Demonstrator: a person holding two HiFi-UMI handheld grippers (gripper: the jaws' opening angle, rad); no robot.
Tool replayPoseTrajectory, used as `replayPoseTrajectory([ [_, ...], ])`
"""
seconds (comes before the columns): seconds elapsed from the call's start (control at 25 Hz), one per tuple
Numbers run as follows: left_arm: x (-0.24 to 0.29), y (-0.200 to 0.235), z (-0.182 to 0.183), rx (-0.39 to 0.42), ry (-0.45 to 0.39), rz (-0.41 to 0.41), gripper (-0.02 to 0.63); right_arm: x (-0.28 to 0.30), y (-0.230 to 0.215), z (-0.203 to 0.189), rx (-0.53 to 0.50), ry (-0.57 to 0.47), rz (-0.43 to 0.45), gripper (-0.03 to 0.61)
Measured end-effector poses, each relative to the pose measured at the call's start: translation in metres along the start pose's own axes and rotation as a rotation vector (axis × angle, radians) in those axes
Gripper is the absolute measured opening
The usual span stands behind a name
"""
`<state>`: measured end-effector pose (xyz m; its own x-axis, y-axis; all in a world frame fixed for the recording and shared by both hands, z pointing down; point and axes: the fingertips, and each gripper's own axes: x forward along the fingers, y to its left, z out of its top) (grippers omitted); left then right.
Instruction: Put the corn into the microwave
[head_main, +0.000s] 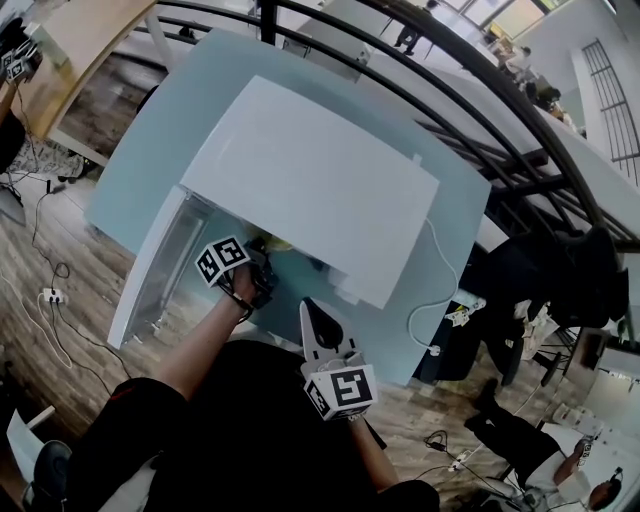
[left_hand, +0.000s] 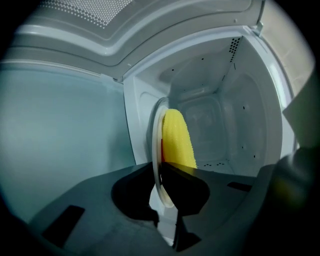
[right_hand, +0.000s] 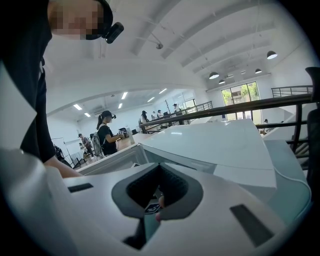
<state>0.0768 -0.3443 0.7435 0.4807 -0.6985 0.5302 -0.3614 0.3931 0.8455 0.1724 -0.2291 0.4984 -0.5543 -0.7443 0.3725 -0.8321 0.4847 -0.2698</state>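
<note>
No legible text, brand or no. anywhere. Only b/w square marker patterns on left gripper (head_main: 266, 262) and right gripper (head_main: 312, 322), w/o letters or digits.

A pale blue-green, smooth-topped surface (head_main: 140, 150) fills the middle of the head view, slanting from upper left to lower right. A boxy white microwave oven (head_main: 310, 180) stands directly on it, its door (head_main: 150, 270) swung open toward the lower left. A thin white cable (head_main: 452, 268) trails across the surface's right part toward its lower edge.
</note>
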Motion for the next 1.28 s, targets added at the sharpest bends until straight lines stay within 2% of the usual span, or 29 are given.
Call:
replayPoseTrajectory([
  [0.16,0.000,-0.001,-0.001,0.039,0.016,0.025,0.029,-0.001,0.000,0.000,0.002,-0.002,-0.006,0.008],
  [0.48,0.001,0.000,-0.002,0.067,0.037,0.036,0.034,-0.004,0.001,0.001,0.004,-0.010,-0.015,0.008],
  [0.6,0.000,0.003,0.000,0.074,0.043,0.054,0.076,-0.005,0.002,-0.002,0.012,-0.012,-0.017,0.008],
  [1.04,-0.009,0.010,0.002,0.121,0.065,0.078,0.156,-0.005,0.009,-0.004,0.019,-0.022,-0.026,0.008],
  [1.28,-0.025,0.011,0.000,0.173,0.073,0.072,0.158,-0.003,0.016,-0.008,0.032,-0.025,-0.029,0.008],
])
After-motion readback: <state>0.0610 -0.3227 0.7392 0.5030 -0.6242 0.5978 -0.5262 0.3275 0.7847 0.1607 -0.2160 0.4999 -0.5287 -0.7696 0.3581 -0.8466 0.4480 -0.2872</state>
